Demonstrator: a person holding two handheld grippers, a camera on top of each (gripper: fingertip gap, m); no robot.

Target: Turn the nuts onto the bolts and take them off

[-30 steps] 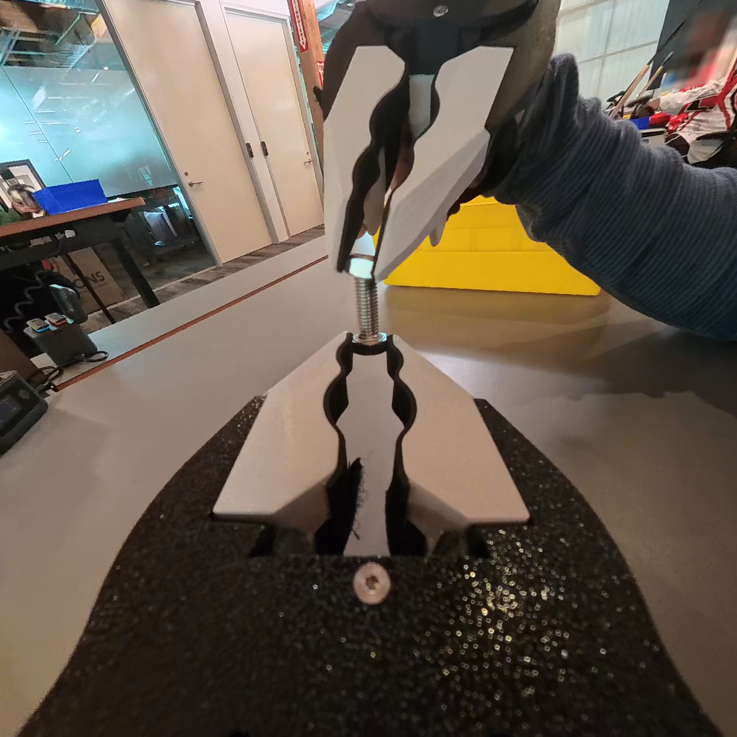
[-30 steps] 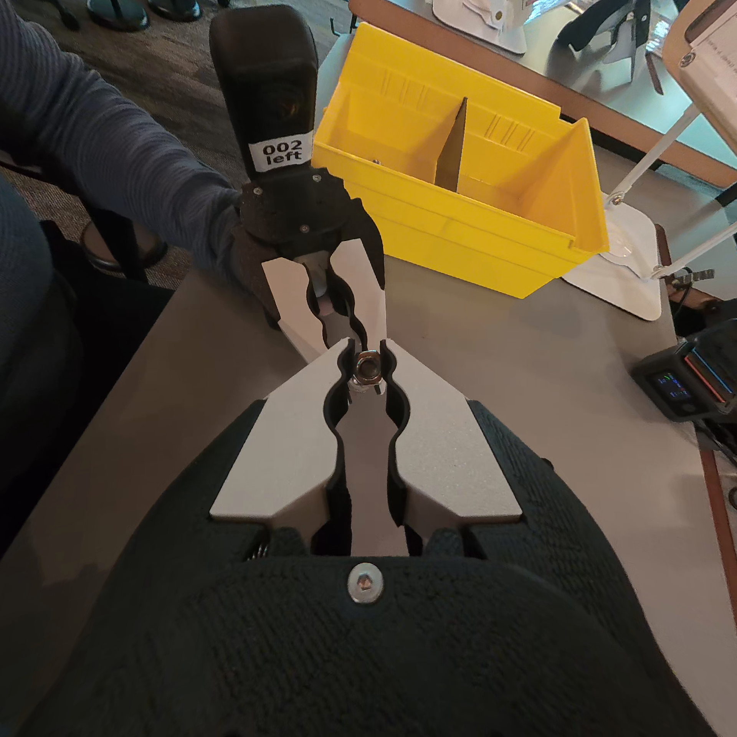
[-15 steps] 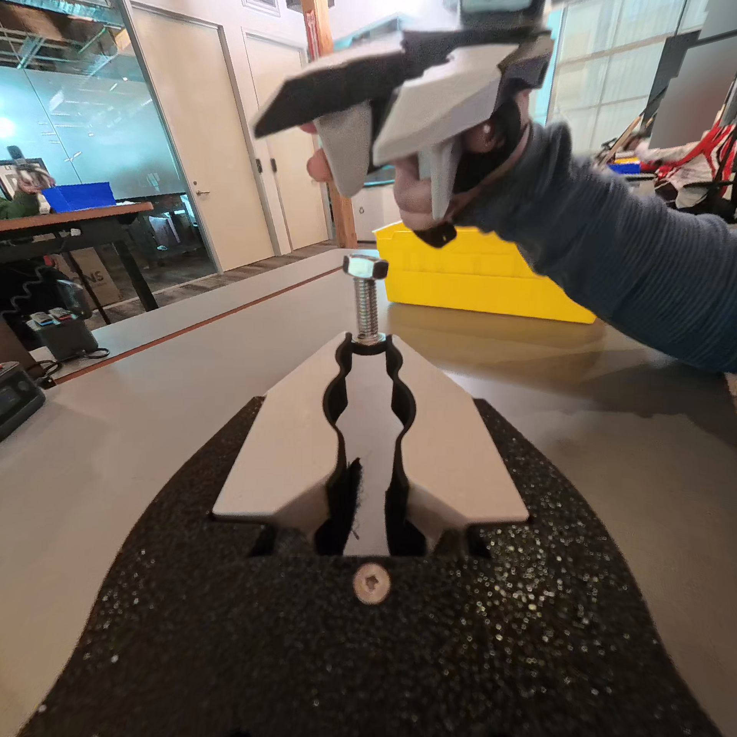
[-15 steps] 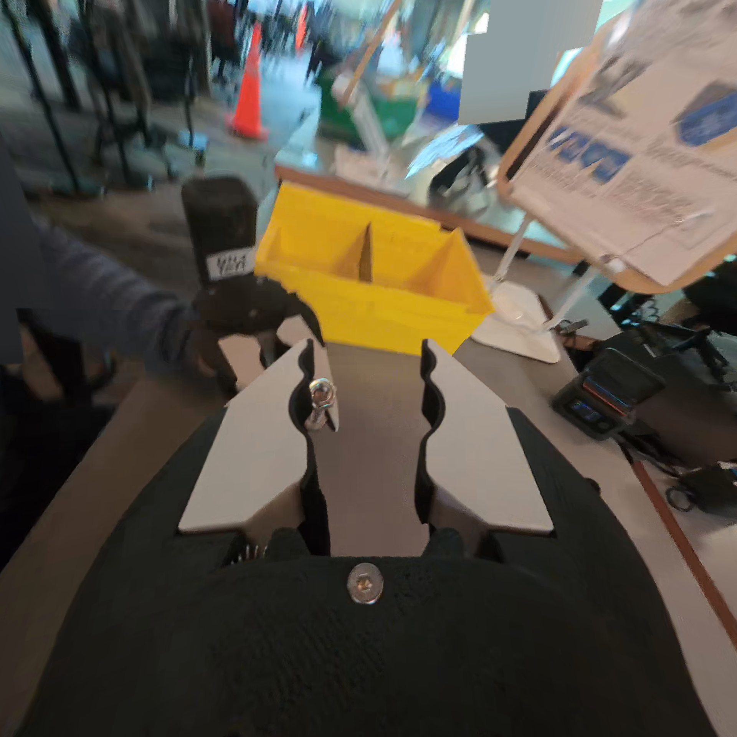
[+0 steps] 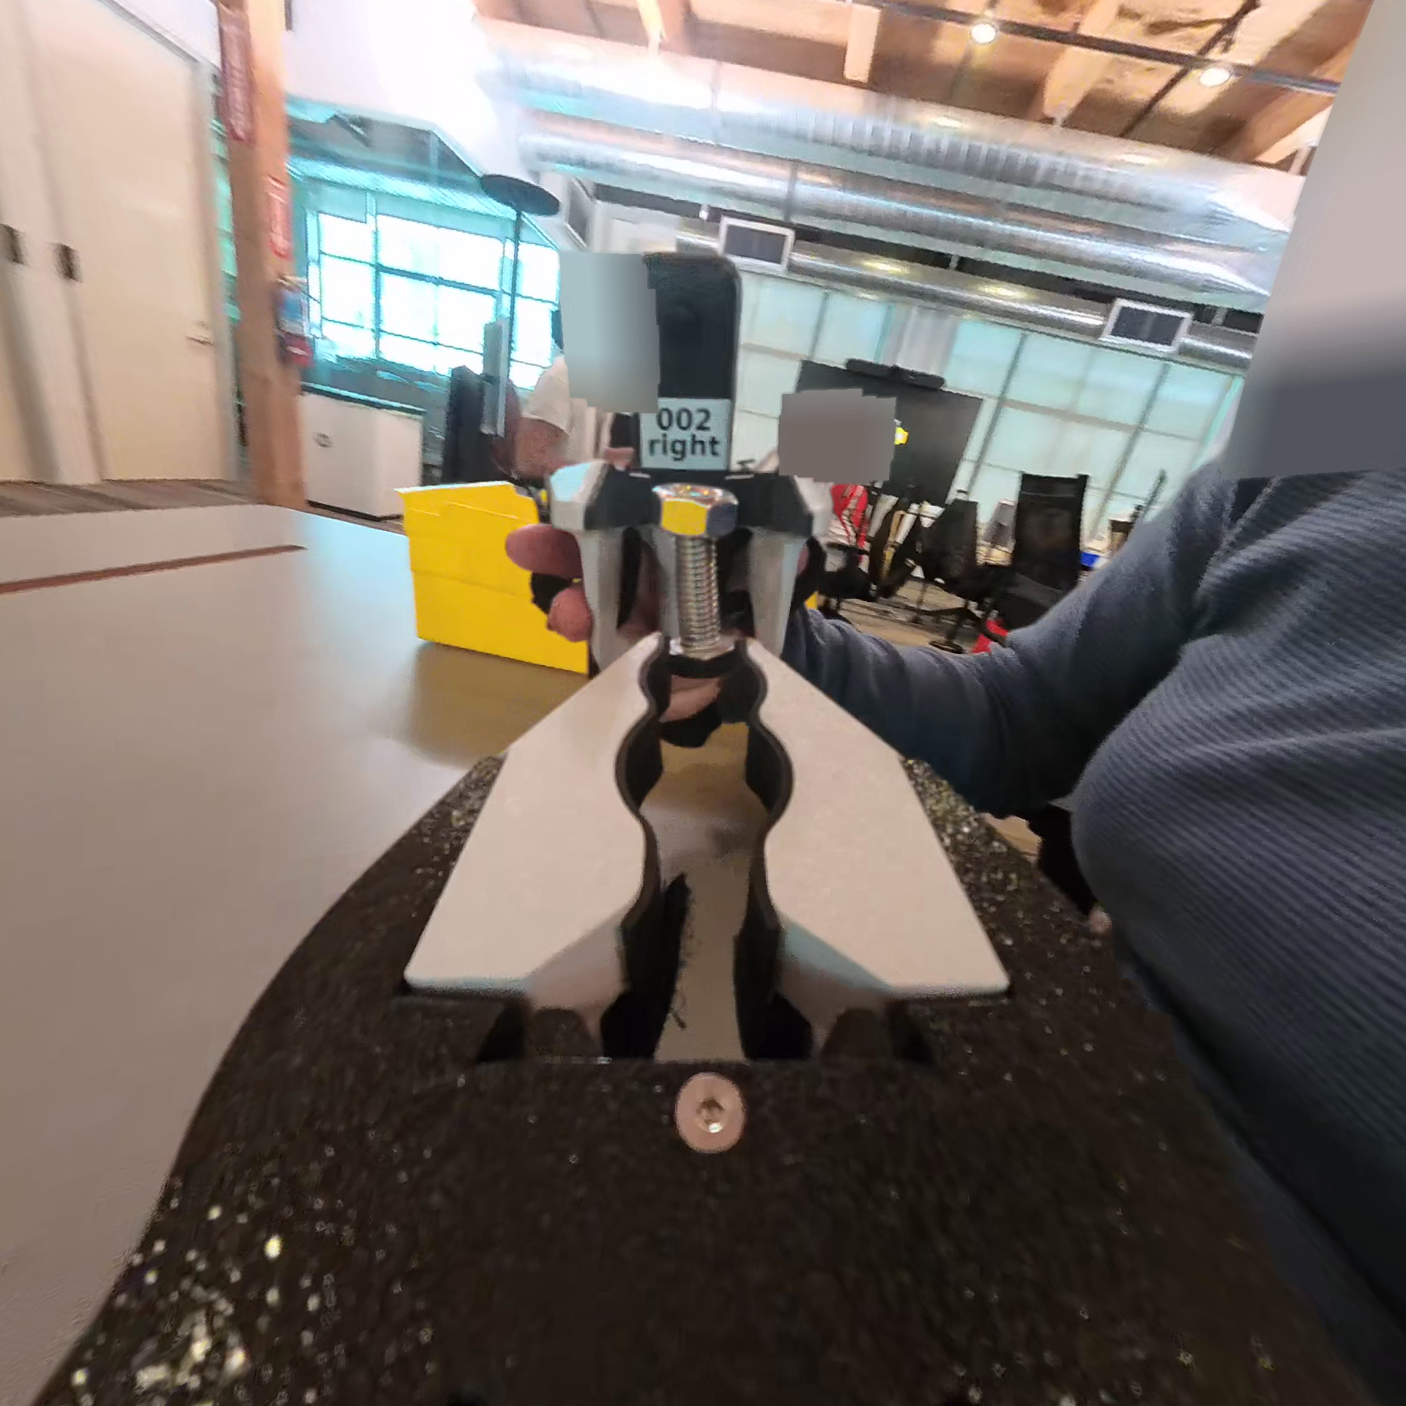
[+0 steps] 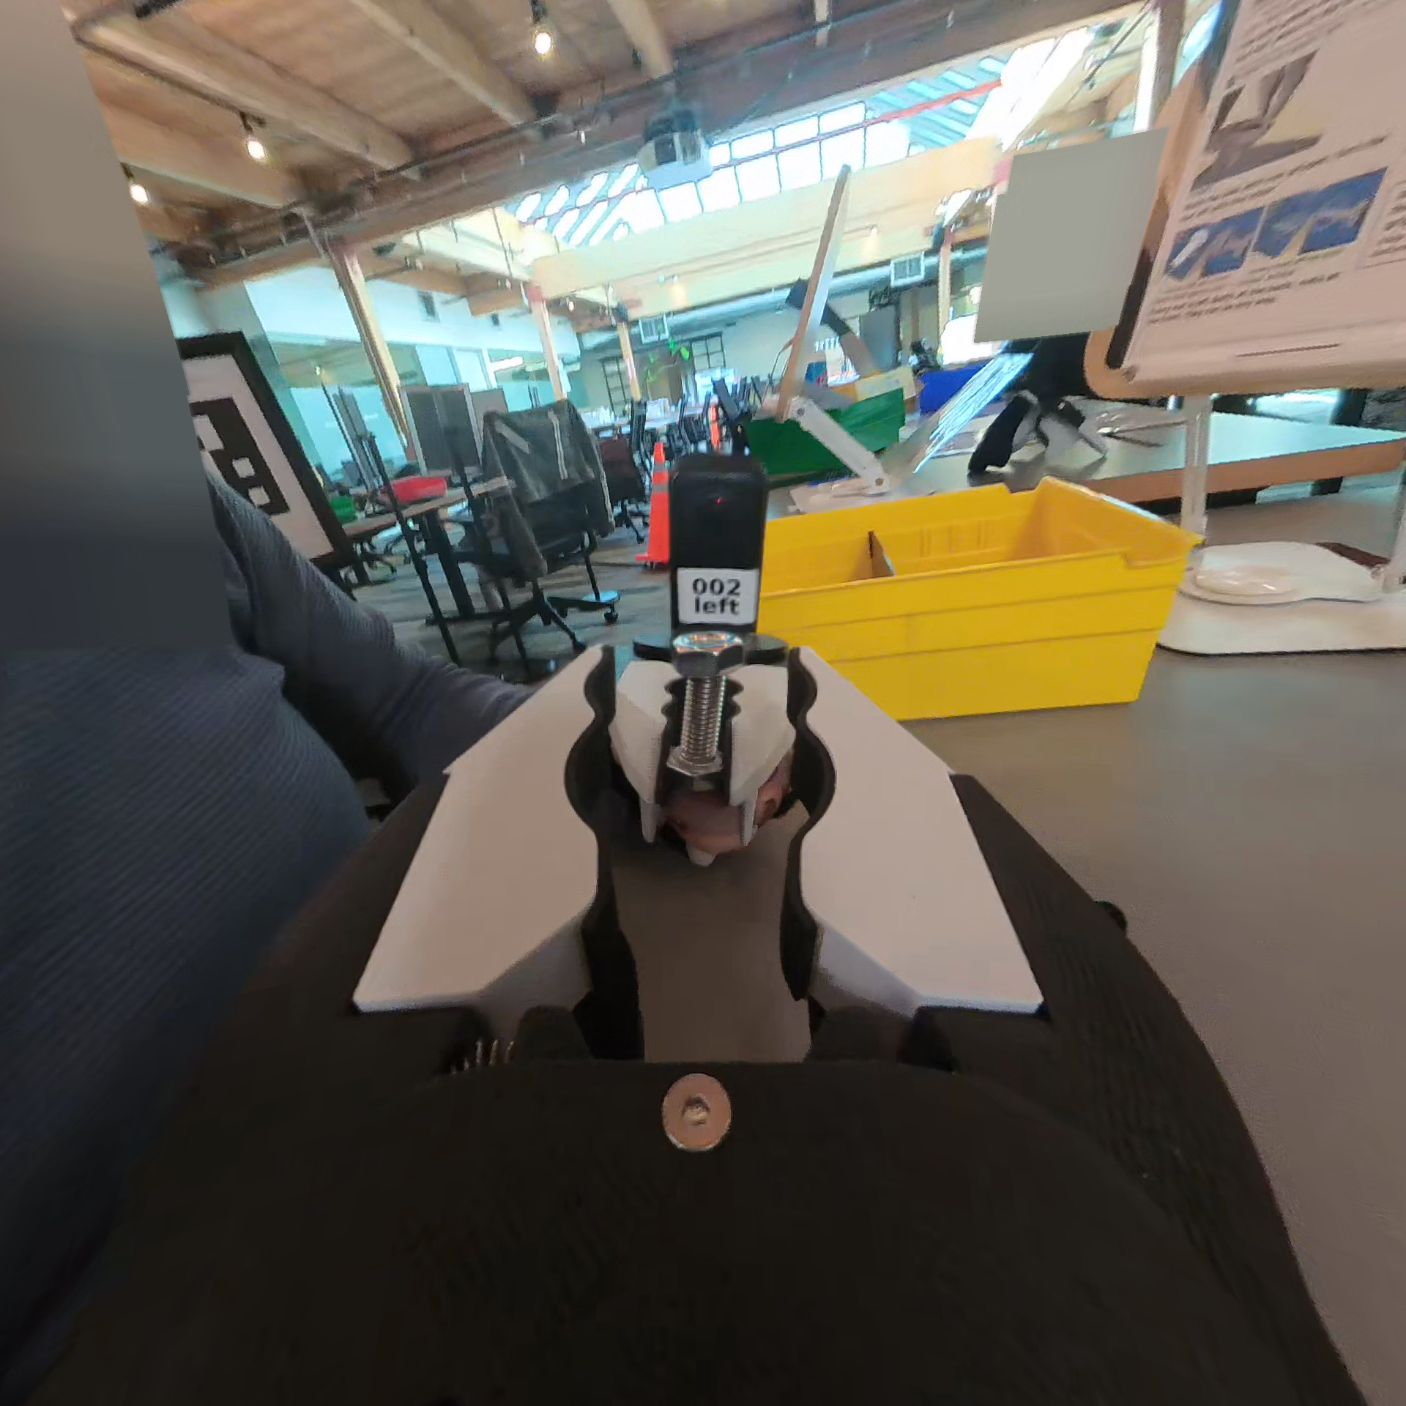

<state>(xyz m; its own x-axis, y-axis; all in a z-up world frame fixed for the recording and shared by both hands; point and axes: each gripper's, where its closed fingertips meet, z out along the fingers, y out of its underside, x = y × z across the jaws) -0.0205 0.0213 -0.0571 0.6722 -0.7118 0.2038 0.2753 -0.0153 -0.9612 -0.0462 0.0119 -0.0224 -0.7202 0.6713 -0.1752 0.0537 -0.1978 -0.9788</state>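
Note:
A steel bolt (image 5: 696, 586) stands upright, hex head (image 5: 696, 510) on top, with a nut (image 6: 692, 763) at its lower end. My left gripper (image 5: 700, 654) is shut on the nut and holds the bolt above the grey table (image 5: 190, 723). It also shows in the right wrist view (image 6: 694, 768), facing the camera. My right gripper (image 6: 700, 673) is open, level with the bolt, its white fingers (image 6: 517, 822) to either side of it without touching. In the left wrist view the right gripper (image 5: 688, 609) sits just behind the bolt.
A yellow divided bin (image 6: 966, 609) stands on the table (image 6: 1179, 799) behind the grippers; it also shows in the left wrist view (image 5: 472, 578). A white stand base (image 6: 1278, 601) and a paper board (image 6: 1293, 190) are at the right. The person's blue-sleeved body (image 5: 1217, 761) is close. My two grippers' fingertips are within a few centimetres of each other.
The right gripper let go of the bolt head, opened and swung down from above to face the left gripper at bolt level. The left gripper kept its hold and turned.

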